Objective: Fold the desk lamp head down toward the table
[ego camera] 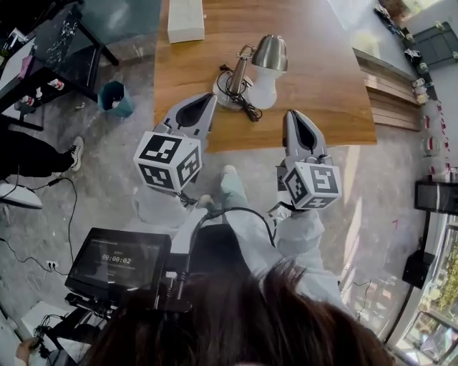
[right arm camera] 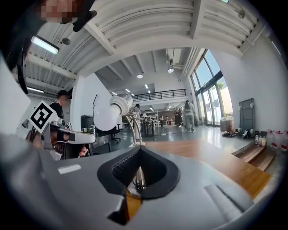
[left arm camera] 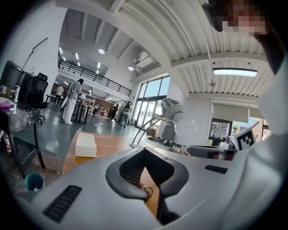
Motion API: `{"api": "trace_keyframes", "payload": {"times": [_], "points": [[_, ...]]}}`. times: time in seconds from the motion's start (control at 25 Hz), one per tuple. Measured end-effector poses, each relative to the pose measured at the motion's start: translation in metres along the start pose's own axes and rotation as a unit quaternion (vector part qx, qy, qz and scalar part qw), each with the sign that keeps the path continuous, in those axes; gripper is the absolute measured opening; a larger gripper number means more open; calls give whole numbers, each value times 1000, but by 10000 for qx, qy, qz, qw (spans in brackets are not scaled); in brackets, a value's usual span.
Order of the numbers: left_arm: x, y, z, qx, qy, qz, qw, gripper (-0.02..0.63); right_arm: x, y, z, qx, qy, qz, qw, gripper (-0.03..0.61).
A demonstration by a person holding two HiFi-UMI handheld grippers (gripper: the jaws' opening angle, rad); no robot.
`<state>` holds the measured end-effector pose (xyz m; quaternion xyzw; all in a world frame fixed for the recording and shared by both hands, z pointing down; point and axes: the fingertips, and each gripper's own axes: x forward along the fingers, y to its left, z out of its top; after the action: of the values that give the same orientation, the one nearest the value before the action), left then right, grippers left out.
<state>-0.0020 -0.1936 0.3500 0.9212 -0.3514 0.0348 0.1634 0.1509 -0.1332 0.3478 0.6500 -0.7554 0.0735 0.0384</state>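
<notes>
Head view: the scene holds one desk lamp (ego camera: 242, 71), one white box (ego camera: 185, 21), one wooden tabletop (ego camera: 315, 78) and two grippers, each carrying one marker cube. One teal bin (ego camera: 114, 98) stands on the floor to the left of the tabletop, and one dark screen (ego camera: 118, 261) sits at lower left.

The lamp stands near the tabletop's near edge, ahead of the two grippers and roughly between their lines. It has:
- one round pale base (ego camera: 223, 95) resting on the wood;
- one thin metal arm rising from the base;
- one brushed-metal head (ego camera: 271, 51) at the top of the arm, raised well above the tabletop;
- one white bulb (ego camera: 265, 89) projecting from the head, aimed obliquely down toward the person;
- one black cord (ego camera: 250, 111) bunched beside the base.

The white box lies at the far end of the tabletop, well apart from the lamp.

The left gripper (ego camera: 210, 99) reaches over the near edge, just left of the base. Its jaws are closed together and grip nothing. The right gripper (ego camera: 293, 116) sits just over the near edge, to the right of the bulb. Its jaws are likewise closed together and empty. Neither gripper touches the lamp.

In the left gripper view the head (left arm camera: 172, 108) and bulb (left arm camera: 186, 128) show above the jaws, right of centre. In the right gripper view the bulb (right arm camera: 105, 117) shows up and to the left.
</notes>
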Motion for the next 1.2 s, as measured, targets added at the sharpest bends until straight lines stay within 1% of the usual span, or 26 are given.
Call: {"api": "trace_keyframes", "payload": {"times": [0.16,0.24,0.36,0.44,0.52,0.64,0.76,0.8,0.84,0.88,0.92,0.96,1.0,1.04,1.12,1.2], "points": [[35,11,18,-157,-130,137,9997,3,39,-24,-1,-106,115,451,9989,2],[51,16,24,-275,-98,128,9995,3,59,-30,-4,-148,239,816,9963,2],[71,17,25,-458,119,-126,9988,3,83,-33,-15,-112,424,1425,9888,2],[82,14,22,-721,300,-417,9961,3,93,-36,-24,-192,515,1757,9829,3],[89,12,21,-1088,465,-719,9904,3,101,-36,-35,-264,619,2081,9758,3],[99,22,25,-1607,647,-1108,9786,3,121,-31,-50,-280,886,2551,9624,14],[109,38,31,-2063,772,-1391,9655,4,145,-27,-59,-324,1061,2767,9545,28],[110,39,31,-2252,859,-1519,9586,5,149,-25,-61,-295,1073,2822,9529,32],[111,37,29,-2460,978,-1669,9498,5,151,-24,-63,-262,1071,2888,9510,42],[111,33,27,-2681,1121,-1826,9393,22,152,-23,-65,-243,1068,2963,9488,56],[113,31,24,-2922,1281,-1976,9269,71,154,-22,-68,-237,1074,3045,9461,79],[114,29,22,-3218,1422,-2124,9117,110,158,-20,-71,-232,1096,3131,9431,96],[117,28,23,-3568,1485,-2285,8935,139,163,-18,-74,-216,1128,3220,9398,113],[119,27,25,-3905,1453,-2459,8752,144,168,-15,-78,-187,1160,3309,9363,126],[122,27,36,-4415,1219,-2786,8441,175,175,-9,-81,-131,1202,3485,9295,146],[122,25,47,-4770,990,-3053,8182,198,177,-3,-81,-141,1224,3627,9237,169]]}}
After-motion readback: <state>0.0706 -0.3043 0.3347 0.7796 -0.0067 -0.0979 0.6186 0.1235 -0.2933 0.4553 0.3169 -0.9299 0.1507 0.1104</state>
